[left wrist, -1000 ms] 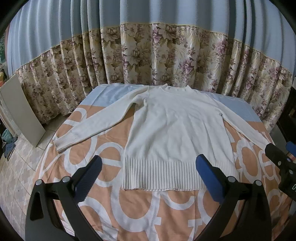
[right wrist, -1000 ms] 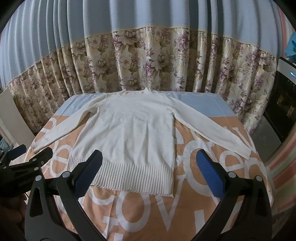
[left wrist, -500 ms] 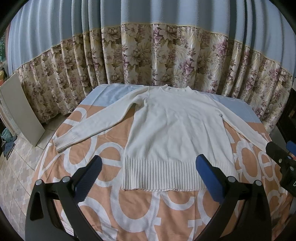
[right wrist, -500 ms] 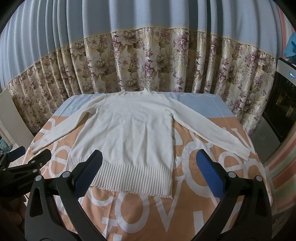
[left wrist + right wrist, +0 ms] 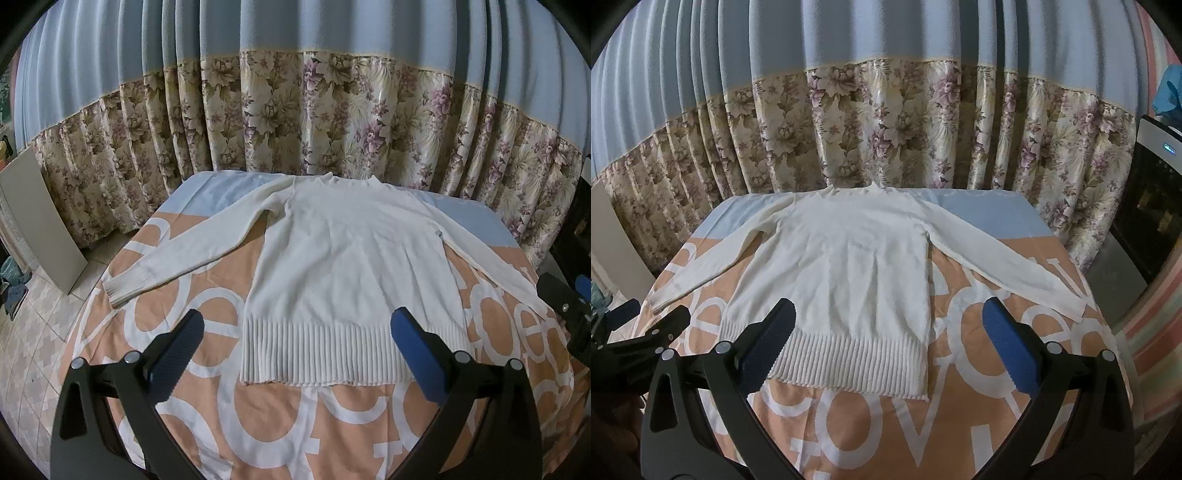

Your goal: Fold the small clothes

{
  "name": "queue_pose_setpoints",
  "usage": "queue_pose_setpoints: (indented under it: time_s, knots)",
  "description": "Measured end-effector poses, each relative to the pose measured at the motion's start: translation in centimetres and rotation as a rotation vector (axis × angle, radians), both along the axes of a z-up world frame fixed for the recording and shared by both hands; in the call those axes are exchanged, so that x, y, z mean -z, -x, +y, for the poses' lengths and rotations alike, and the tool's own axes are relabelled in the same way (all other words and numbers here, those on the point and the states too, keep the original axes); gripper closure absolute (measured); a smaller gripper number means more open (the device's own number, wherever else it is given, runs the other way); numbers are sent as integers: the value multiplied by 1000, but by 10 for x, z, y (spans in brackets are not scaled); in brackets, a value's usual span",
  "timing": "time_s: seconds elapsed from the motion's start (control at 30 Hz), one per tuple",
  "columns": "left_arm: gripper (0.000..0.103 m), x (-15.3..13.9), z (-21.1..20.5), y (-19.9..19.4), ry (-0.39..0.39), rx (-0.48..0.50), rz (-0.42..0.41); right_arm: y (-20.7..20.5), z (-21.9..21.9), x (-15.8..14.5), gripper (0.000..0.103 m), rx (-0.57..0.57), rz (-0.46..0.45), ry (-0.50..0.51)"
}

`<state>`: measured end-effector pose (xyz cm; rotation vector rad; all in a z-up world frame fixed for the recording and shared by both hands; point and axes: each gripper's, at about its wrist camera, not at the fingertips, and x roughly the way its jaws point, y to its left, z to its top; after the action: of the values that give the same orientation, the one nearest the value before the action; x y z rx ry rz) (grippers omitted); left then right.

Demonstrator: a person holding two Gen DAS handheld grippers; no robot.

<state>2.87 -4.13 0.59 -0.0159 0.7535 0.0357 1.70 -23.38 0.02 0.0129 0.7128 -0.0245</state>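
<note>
On the orange-and-white bedspread (image 5: 280,435) a cream sweater (image 5: 351,266) lies flat, both sleeves spread, neck toward the floral curtain (image 5: 295,122). Large white letters on the cloth are partly covered; "OV" reads in the right view. Left gripper (image 5: 295,347) hangs above the ribbed hem, fingers wide apart. Right gripper (image 5: 886,339) likewise parted, gripping nothing. Right sleeve cuff hidden in the left view.

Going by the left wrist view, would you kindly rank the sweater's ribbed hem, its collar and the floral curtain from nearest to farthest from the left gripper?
1. Ribbed hem, just ahead of the open left gripper.
2. Collar, at the bed's far end.
3. Floral curtain, behind the bed.
</note>
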Motion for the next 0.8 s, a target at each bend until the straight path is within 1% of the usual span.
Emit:
queue_pose_setpoints:
  time_s: [0.07,0.1,0.23,0.27,0.33,0.37,0.57,0.73,0.8]
  knots:
    - [2,-1,0,-1,0,-2,-4,-1,-2,0,3,6,0,-5]
    - [2,-2,1,-2,1,-1,-4,1,-3,0,3,8,-33,0]
    - [2,-2,-1,-3,-1,-1,-6,0,-5,-1,3,14,-60,10]
    - [2,-1,0,-2,-2,-3,-4,1,-5,-2,3,15,-73,32]
    - [2,-1,0,-3,3,-3,-4,1,-7,-2,3,16,-73,29]
    - [2,0,1,-1,0,-2,-4,0,-8,0,3,18,-54,-2]
    - [2,0,2,-1,3,0,-7,-5,-14,2,3,26,-57,-26]
    - [2,2,2,-7,7,5,-8,-3,-21,0,3,28,-135,-43]
    - [2,6,1,-12,4,7,-11,-4,-25,3,3,28,-135,-55]
